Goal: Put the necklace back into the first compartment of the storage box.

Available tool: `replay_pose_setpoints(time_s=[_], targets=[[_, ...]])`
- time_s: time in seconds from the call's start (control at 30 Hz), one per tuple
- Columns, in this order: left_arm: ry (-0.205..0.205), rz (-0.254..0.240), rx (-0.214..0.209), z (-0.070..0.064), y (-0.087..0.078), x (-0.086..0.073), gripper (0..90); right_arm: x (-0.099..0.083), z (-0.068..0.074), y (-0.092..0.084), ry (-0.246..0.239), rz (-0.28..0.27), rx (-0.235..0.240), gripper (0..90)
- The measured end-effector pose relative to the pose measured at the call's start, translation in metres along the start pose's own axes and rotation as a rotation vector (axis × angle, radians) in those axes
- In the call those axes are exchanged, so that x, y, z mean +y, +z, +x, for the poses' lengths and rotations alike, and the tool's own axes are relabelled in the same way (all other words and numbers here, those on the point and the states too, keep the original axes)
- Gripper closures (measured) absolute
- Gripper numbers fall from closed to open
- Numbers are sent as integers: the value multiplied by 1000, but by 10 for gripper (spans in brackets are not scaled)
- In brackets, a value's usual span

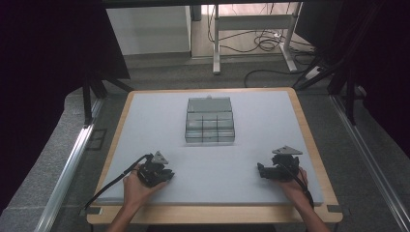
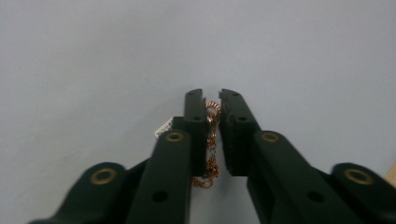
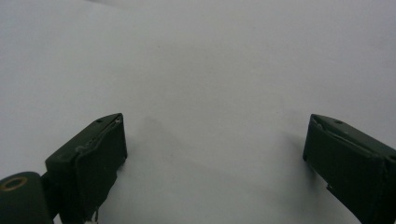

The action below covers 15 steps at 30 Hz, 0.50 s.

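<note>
Surface: pale grey mat [image 1: 145,145] covered a wood-edged table [image 1: 309,140], with dark curtains at both sides and cables on the floor beyond; the plain ground made small things easy to pick out.
Organizer box: a clear compartmented box [image 1: 210,126] stood near the middle of the mat, lid raised at the back, well apart from both grippers; its compartments looked empty, though the high view was too coarse to be sure.
Left gripper: the left gripper [image 2: 213,105] was closed almost fully on a copper-coloured chain [image 2: 211,161], pinching a ring-like end at the tips while the rest hung loose between the jaws; a grip that far forward probably kept the chain free to dangle.
Tag: a small white tag [image 2: 163,128] showed beside the left jaw, likely attached to the chain.
Right gripper: the right gripper [image 3: 215,140] hung wide open over bare mat, holding nothing, probably kept ready to help.
Likely aim: with the box open, the chain seemed bound for a compartment, but that was only a guess.
</note>
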<state>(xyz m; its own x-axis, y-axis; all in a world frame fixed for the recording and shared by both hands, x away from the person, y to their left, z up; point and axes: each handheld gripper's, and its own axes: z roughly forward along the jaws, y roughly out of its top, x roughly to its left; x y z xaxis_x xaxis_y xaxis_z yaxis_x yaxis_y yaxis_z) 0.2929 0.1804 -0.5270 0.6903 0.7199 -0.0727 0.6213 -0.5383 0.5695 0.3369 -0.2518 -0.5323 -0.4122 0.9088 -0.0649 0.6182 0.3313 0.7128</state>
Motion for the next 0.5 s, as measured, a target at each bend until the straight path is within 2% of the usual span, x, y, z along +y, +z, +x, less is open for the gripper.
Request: replay_pose_setpoints(time_s=[0.03,0.37,0.5], targets=[[-1,0,-4,0,0,0,879,0,0,0,1,-1,-1,58],[-5,-7,-5,0,0,0,888,0,0,0,1,0,1,58],[-17,-22,-22,1,-3,0,888,0,0,0,0,1,1,58]])
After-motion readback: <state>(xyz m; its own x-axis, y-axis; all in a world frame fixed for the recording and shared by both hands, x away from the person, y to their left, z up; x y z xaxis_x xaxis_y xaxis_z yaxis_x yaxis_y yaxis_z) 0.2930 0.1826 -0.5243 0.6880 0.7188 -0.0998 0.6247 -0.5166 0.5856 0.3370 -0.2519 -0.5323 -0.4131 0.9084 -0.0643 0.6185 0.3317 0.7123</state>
